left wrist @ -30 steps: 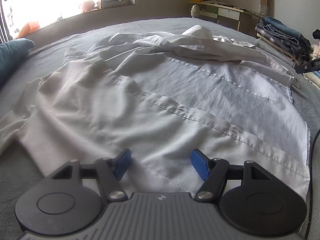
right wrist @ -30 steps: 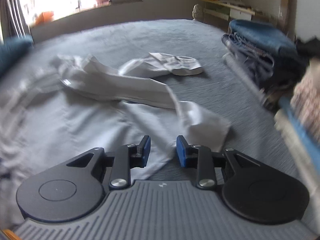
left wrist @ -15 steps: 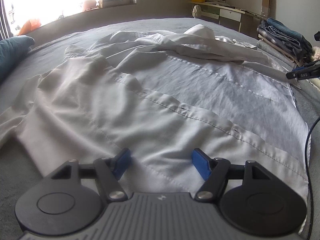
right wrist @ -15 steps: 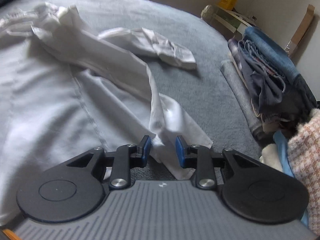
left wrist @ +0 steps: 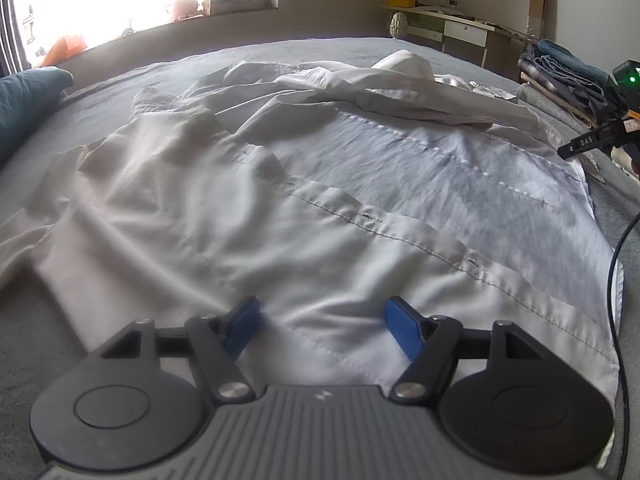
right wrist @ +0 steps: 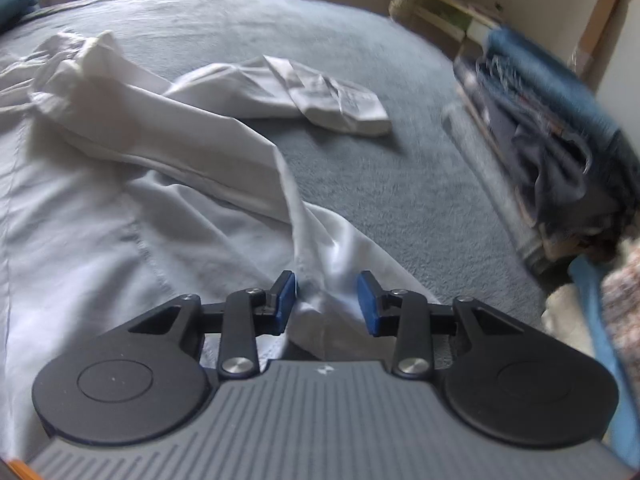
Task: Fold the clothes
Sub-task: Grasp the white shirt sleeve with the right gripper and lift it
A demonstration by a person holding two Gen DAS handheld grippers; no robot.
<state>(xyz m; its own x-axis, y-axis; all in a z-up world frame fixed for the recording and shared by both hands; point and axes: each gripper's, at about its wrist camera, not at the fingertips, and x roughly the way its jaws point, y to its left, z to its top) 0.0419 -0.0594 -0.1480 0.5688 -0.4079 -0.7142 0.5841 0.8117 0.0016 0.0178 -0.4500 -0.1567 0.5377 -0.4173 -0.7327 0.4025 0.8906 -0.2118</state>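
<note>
A white button-up shirt (left wrist: pixel 320 208) is spread front-up on the grey bed (right wrist: pixel 360 40), w/ the placket running diagonally & one sleeve (right wrist: pixel 280 92) trailing off toward the far side. The left hand-held gripper (left wrist: pixel 322 326) is hovered over the hem, jaws released wide, nothing pinched. The right hand-held gripper (right wrist: pixel 326 300) is lowered over a bunched fold at the shirt's side edge; jaws are part-open w/ cloth lying between them, but the pads aren't seen pressing, so it's judged not yet grasped. Step in hand: prob. the set-up for the 1st side fold, approx. at the start of the task. Next, the bunched edge would need to be pinched by the right, then carried across the body while the hem is held flat. A stack of folded clothes (right wrist: pixel 560 128) is seen at the bed's edge.
</note>
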